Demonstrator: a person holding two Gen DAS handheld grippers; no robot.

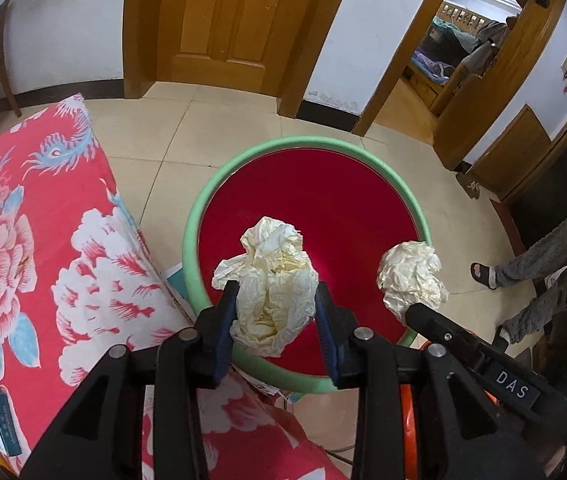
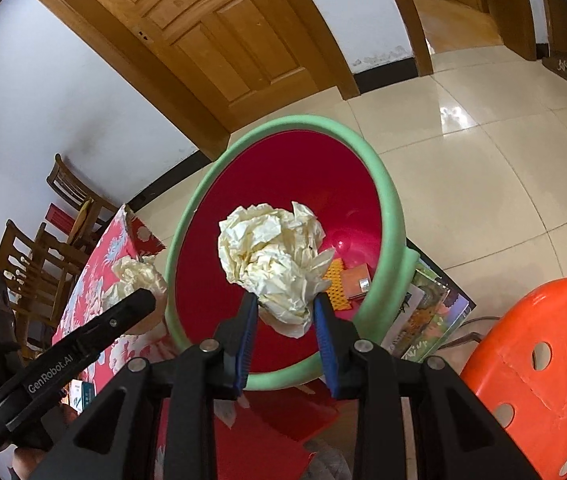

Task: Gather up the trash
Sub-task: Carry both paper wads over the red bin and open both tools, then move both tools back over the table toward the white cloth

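Observation:
A bin with a green rim [image 1: 283, 144] and red inside stands on the floor below both grippers. My left gripper [image 1: 277, 292] is shut on a crumpled cream paper ball [image 1: 271, 280], held over the bin's near side. My right gripper [image 2: 285, 300] is shut on a second crumpled paper ball [image 2: 267, 248], held above the bin's rim [image 2: 283, 124]. In the left wrist view that second ball [image 1: 411, 272] hangs over the bin's right edge. In the right wrist view the left gripper's ball [image 2: 135, 276] shows at the bin's left. Small orange scraps [image 2: 335, 280] lie at the bin's bottom.
A table with a red floral cloth [image 1: 43, 220] stands left of the bin. An orange plastic stool [image 2: 531, 360] is on the right, with picture books [image 2: 423, 320] on the tiles beside the bin. A person's grey-trousered leg [image 1: 543, 256] is at the right. Wooden chairs [image 2: 43, 248] stand behind the table.

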